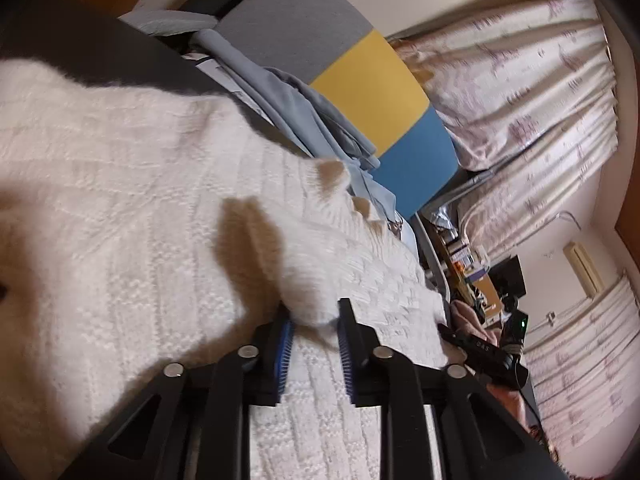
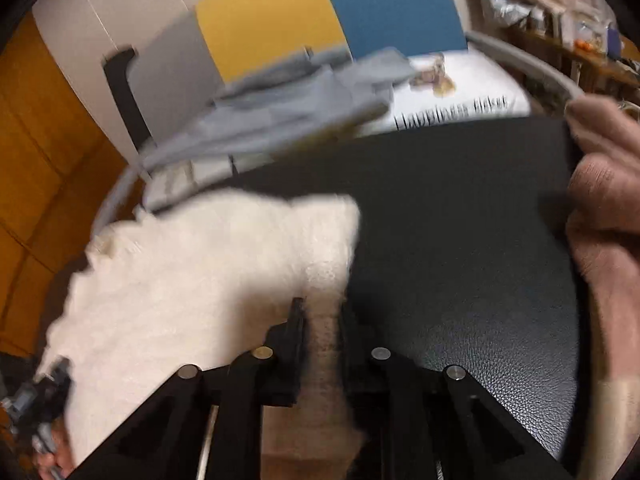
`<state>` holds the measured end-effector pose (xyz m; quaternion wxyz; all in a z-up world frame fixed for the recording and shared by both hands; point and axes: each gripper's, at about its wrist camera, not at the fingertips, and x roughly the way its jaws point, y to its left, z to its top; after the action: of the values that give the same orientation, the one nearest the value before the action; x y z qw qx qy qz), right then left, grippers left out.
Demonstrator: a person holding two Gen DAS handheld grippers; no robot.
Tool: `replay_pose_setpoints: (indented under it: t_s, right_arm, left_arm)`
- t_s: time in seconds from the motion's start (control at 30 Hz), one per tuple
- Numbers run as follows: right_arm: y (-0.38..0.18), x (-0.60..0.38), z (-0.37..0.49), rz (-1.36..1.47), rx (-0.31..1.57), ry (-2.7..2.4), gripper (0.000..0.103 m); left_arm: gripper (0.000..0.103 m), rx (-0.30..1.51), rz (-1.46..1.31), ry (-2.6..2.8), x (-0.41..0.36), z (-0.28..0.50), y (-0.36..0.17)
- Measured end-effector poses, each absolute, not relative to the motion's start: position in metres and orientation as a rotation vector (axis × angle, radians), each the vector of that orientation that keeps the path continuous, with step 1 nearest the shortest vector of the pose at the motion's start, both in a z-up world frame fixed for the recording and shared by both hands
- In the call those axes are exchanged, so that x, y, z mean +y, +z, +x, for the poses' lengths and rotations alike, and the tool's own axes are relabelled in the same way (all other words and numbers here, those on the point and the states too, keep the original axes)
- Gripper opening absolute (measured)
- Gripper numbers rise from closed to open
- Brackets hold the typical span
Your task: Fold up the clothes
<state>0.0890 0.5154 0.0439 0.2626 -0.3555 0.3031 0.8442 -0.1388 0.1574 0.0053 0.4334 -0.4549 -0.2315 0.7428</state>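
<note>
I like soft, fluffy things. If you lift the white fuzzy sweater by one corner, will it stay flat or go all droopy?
Probably droopy. The white sweater is a loose, fluffy knit that already bunches into a fold at the left gripper, so it looks floppy, not stiff. It likely feels light for its size. On the smooth black surface it may slide or crumple when pushed.

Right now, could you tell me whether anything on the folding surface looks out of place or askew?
The white knit sweater lies bunched and crooked on the black mat, not yet squared. Behind it, grey-blue clothes sit in a rumpled heap. Both grippers, left and right, pinch sweater fabric.
</note>
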Motion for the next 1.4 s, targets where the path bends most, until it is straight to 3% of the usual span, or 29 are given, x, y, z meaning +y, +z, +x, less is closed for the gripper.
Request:
replay_pose_setpoints:
  t_s: [0.03, 0.07, 0.1, 0.17, 0.2, 0.27, 0.5, 0.6, 0.7, 0.83, 0.93, 1.27, 1.37, 1.4]
  right_arm:
    - [0.046, 0.518, 0.096, -0.937, 0.844, 2.274, 0.023]
    - [0.048, 0.521, 0.102, -0.912, 0.868, 2.265, 0.038]
    - [0.052, 0.523, 0.11, -0.88, 0.894, 2.257, 0.045]
    - [0.066, 0.522, 0.137, -0.766, 0.935, 2.262, 0.041]
    - [0.073, 0.514, 0.145, -0.739, 0.894, 2.298, 0.029]
    - [0.084, 0.496, 0.15, -0.746, 0.786, 2.375, 0.021]
    - [0.072, 0.46, 0.124, -0.977, 0.514, 2.394, 0.015]
    - [0.052, 0.466, 0.131, -1.047, 0.503, 2.309, 0.016]
    - [0.053, 0.477, 0.149, -0.969, 0.684, 2.331, 0.018]
    - [0.077, 0.49, 0.149, -0.814, 0.746, 2.378, 0.019]
    - [0.086, 0.509, 0.119, -0.829, 0.722, 2.389, 0.021]
    - [0.061, 0.545, 0.045, -0.991, 0.582, 2.28, 0.014]
    - [0.067, 0.542, 0.054, -0.959, 0.624, 2.243, 0.029]
    - [0.07, 0.539, 0.059, -0.937, 0.643, 2.247, 0.029]
  left_arm:
    - [0.018, -0.578, -1.133, 1.853, 0.157, -0.138, 0.005]
    - [0.018, -0.573, -1.133, 1.856, 0.158, -0.138, 0.005]
    - [0.018, -0.57, -1.133, 1.858, 0.158, -0.137, 0.005]
    - [0.018, -0.57, -1.133, 1.86, 0.162, -0.135, 0.009]
    - [0.018, -0.572, -1.132, 1.859, 0.162, -0.135, 0.009]
    - [0.018, -0.568, -1.132, 1.862, 0.164, -0.134, 0.009]
    - [0.018, -0.57, -1.132, 1.866, 0.161, -0.135, 0.007]
    - [0.018, -0.57, -1.131, 1.864, 0.16, -0.137, 0.005]
    - [0.018, -0.575, -1.131, 1.863, 0.16, -0.135, 0.006]
    - [0.018, -0.574, -1.131, 1.863, 0.16, -0.136, 0.004]
    - [0.018, -0.578, -1.129, 1.864, 0.16, -0.133, 0.006]
    - [0.018, -0.587, -1.116, 1.856, 0.16, -0.138, 0.003]
    - [0.018, -0.593, -1.114, 1.853, 0.159, -0.138, 0.002]
    - [0.018, -0.593, -1.114, 1.852, 0.159, -0.138, 0.002]
